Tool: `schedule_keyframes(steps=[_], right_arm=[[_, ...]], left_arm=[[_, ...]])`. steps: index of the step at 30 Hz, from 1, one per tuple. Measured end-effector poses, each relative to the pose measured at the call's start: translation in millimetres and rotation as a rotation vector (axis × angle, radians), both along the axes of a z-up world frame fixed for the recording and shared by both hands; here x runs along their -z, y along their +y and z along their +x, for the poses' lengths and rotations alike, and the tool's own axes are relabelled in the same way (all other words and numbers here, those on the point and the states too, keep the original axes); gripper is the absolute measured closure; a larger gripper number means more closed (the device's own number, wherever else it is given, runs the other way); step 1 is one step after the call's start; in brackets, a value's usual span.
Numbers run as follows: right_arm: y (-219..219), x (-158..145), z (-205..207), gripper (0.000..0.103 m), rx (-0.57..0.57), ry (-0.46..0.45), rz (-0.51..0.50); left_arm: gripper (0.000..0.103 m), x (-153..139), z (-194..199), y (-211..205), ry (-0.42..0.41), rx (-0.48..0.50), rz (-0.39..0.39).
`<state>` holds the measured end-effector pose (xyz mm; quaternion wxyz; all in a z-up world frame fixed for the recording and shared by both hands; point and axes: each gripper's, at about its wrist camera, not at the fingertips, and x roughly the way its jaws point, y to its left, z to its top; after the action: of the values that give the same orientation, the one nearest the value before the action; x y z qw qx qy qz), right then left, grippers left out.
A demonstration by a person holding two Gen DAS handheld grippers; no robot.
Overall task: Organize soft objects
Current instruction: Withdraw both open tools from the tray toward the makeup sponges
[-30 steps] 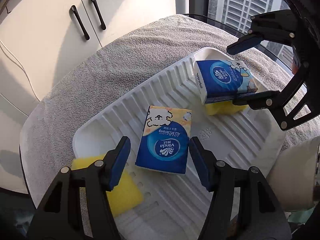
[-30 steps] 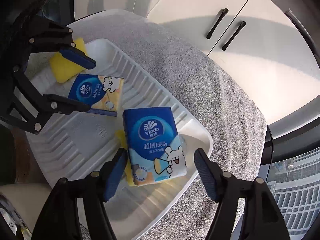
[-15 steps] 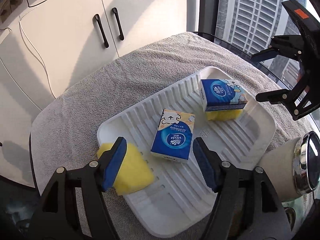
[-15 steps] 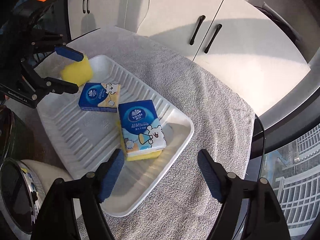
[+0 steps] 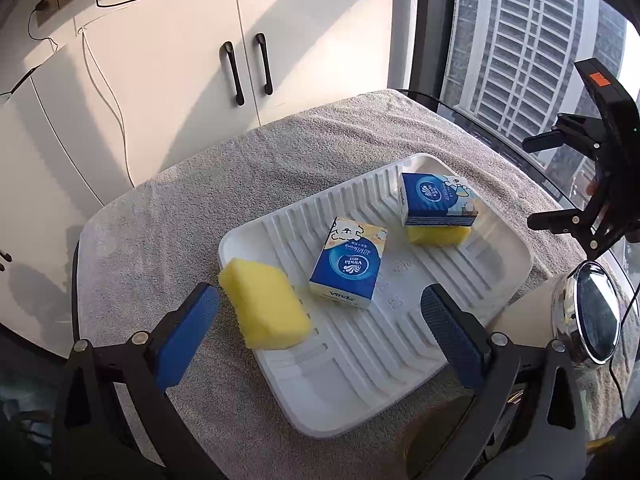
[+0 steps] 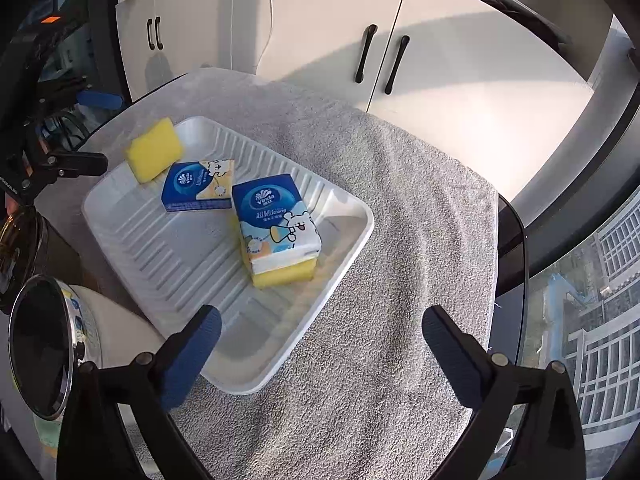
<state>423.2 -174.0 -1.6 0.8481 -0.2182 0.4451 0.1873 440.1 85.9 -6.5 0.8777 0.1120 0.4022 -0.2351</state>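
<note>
Sitting in the white ribbed tray, four soft things make up the job: a tissue pack lies flat near the centre of the left wrist frame, a second tissue pack rests on top of a yellow sponge toward the upper right, and a loose yellow sponge leans on the tray's left rim, partly overhanging it. In the right wrist frame the stacked pair sits at centre, the flat pack just up and left of it, the loose sponge in the upper left corner of the tray.

The left gripper hangs at the bottom of its frame with its jaws spread wide and nothing between them; the loose sponge lies just inside its left pad. The right gripper is likewise spread and empty, low in its frame, above the tray's near edge and the grey towel covering the table.

One stack looks done, so the step in hand is likely pairing the remaining sponge and pack. That calls for the left gripper to drop lower, centre on one of them, and close gently, since both compress easily.
</note>
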Motion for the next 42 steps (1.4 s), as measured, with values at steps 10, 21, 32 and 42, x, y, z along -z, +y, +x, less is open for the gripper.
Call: schedule_keyframes(steps=[10, 21, 32, 42], right_arm=[[-32.7, -8.7, -7.3, 0.000, 0.135, -0.045, 0.051], [-84.4, -16.0, -90.0, 0.000, 0.224, -0.089, 0.175], [-88.8, 15.4, -176.2, 0.000, 0.247, -0.048, 0.210], [-61.6, 42.6, -241.5, 0.000, 0.231, -0.006, 0.273]], left_arm=[[0.000, -15.8, -15.2, 46.7, -0.061, -0.145, -0.088], [0.000, -6.8, -102.4, 102.6, -0.098, -0.255, -0.115], [0.000, 31.5, -198.1, 108.9, -0.063, -0.268, -0.097], [0.000, 58.1, -275.0, 71.5, -0.028, -0.193, -0.110]])
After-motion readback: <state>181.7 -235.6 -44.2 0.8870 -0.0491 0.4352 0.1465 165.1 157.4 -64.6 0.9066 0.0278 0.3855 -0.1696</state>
